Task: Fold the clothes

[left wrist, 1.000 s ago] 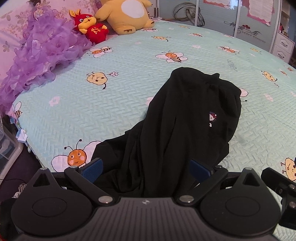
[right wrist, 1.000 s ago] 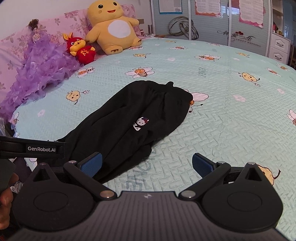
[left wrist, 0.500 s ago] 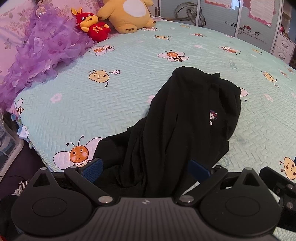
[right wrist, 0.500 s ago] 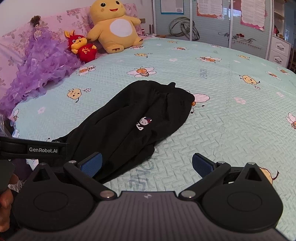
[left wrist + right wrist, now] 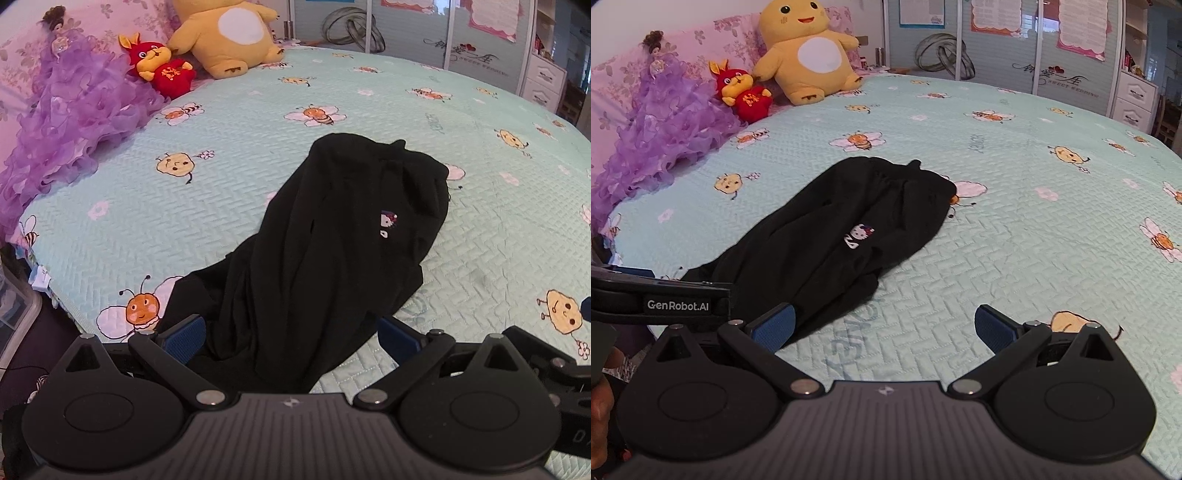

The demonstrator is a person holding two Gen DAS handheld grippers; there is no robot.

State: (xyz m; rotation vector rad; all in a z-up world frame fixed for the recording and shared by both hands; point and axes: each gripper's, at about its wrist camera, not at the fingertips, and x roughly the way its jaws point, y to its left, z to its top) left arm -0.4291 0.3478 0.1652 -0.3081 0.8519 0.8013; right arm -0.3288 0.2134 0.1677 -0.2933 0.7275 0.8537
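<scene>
A black garment (image 5: pixel 332 243) with a small white cat logo lies crumpled lengthwise on the mint bee-print bedspread (image 5: pixel 221 192). Its near end runs between the blue pads of my left gripper (image 5: pixel 291 334), whose jaws stand wide open around the cloth without pinching it. In the right wrist view the garment (image 5: pixel 827 240) lies to the left. My right gripper (image 5: pixel 884 326) is open and empty over bare bedspread (image 5: pixel 1034 240), its left pad beside the garment's near edge. The left gripper's body (image 5: pixel 661 301) shows at the left.
A yellow plush (image 5: pixel 805 55), a red plush (image 5: pixel 744 94) and a doll in a purple ruffled dress (image 5: pixel 665 122) sit at the bed's far left by pink pillows. White drawers (image 5: pixel 1134 99) stand at the far right. The bed's near-left edge drops off beside a plastic bin (image 5: pixel 14 314).
Both views have shifted slightly, with the bed and garment sitting a little lower in frame. The garment has not changed shape and both grippers stay open.
</scene>
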